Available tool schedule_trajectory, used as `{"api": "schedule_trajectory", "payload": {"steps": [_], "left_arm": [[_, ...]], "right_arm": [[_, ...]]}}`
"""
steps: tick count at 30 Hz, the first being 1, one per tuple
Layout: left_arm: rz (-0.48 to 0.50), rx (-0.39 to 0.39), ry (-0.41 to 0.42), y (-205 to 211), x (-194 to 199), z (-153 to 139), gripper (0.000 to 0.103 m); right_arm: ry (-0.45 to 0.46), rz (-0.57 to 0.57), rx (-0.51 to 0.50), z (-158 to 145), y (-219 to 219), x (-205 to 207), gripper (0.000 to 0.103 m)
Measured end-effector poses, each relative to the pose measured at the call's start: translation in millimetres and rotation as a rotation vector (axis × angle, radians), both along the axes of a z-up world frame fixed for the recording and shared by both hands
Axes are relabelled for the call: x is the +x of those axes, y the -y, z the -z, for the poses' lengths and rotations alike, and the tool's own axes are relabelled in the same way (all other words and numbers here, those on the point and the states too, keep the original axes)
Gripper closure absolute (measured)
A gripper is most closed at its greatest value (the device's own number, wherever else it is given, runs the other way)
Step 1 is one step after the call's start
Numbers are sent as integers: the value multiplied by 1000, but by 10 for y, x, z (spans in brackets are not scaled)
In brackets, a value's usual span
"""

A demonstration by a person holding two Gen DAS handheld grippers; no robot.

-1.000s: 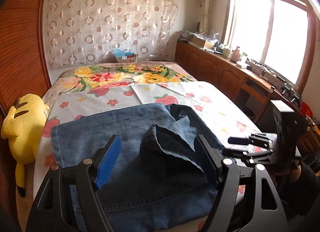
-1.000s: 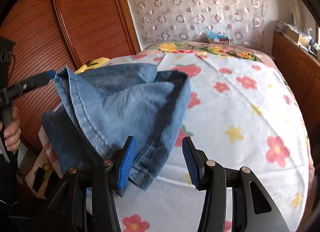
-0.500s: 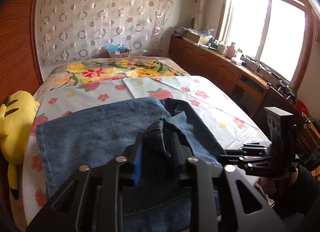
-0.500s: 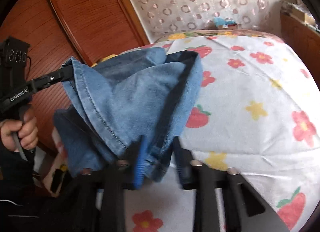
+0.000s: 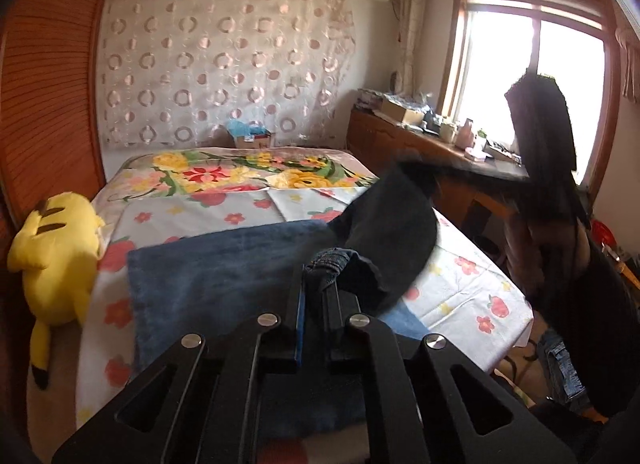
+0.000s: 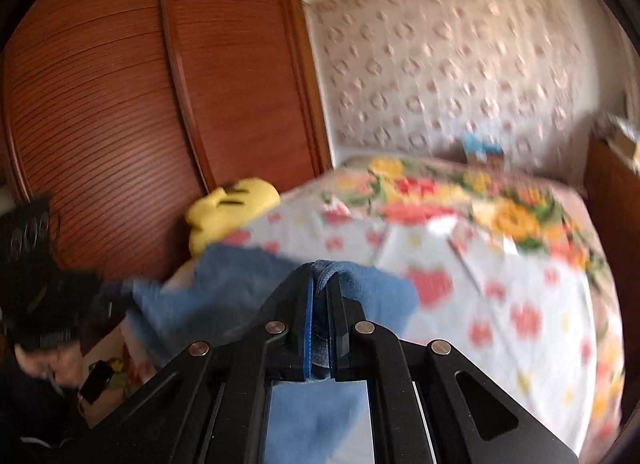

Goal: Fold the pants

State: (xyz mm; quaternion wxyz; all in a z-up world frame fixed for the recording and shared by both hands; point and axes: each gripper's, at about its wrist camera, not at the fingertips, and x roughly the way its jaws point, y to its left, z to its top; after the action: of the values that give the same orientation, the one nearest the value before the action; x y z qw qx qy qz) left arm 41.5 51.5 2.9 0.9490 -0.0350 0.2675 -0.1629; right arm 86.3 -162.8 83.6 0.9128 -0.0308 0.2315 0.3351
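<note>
Blue denim pants (image 5: pixel 224 264) on a white flower-and-strawberry sheet (image 5: pixel 460 288); yellow plush toy (image 5: pixel 56 256) with brown stripes.

left wrist: close behind jaws, facing headboard | right wrist: likewise (blurred) | shared: bed (image 5: pixel 248 219), plush toy (image 6: pixel 228 207)

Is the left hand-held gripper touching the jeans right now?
Touching. The left wrist view shows the left hand-held gripper closed on a bunched fold of the jeans, denim pinched between its pads.
</note>
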Motion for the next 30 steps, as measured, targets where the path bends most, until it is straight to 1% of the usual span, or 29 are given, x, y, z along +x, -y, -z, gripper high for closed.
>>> {"api": "schedule_trajectory", "payload": {"steps": [2,4,6,10,11,13,15,17,18,20,21,24,27,29,30], "left_arm": [[-27,-7,-11,-118,-113,49,96],[-42,-5,-21,-195,-187,93,96],[-71,-2,-38,-306,-230,153,96],[-115,-15,-64,-484,-251,265,96],[-123,-18,-69,-512,-257,299,95],[-133,-26,-83,-568,-238,346,95],[-154,-29,-110,-644,-227,433,95],[-168,-36,-138,-740,-209,512,91],[-176,-35,-148,-776,-215,538,90],[-195,-27,-161,-858,-242,588,89],[-204,-24,-164,-895,-258,605,88],[-232,-24,-172,-1008,-318,646,84],[-255,-19,-181,-1096,-321,665,76],[-260,-15,-183,-1123,-301,673,64],[-259,-18,-181,-1130,-296,674,60]], "right_arm": [[31,-31,-8,-165,-204,90,98],[36,-72,-8,-233,-452,162,98],[21,-107,-19,-176,-704,272,98],[-12,-171,-73,-43,-1211,467,98],[-14,-180,-84,4,-1298,605,98],[-31,-196,-106,69,-1476,735,98],[-58,-210,-121,123,-1623,881,98],[-74,-217,-138,162,-1713,1133,98],[-79,-218,-145,115,-1772,1192,98],[-85,-210,-162,167,-1880,1279,98],[-90,-207,-168,171,-1933,1233,98],[-102,-204,-190,183,-2058,1285,98],[-109,-205,-211,184,-2202,1274,98],[-116,-203,-215,185,-2224,1239,94],[-118,-195,-222,181,-2220,1211,86]]}}
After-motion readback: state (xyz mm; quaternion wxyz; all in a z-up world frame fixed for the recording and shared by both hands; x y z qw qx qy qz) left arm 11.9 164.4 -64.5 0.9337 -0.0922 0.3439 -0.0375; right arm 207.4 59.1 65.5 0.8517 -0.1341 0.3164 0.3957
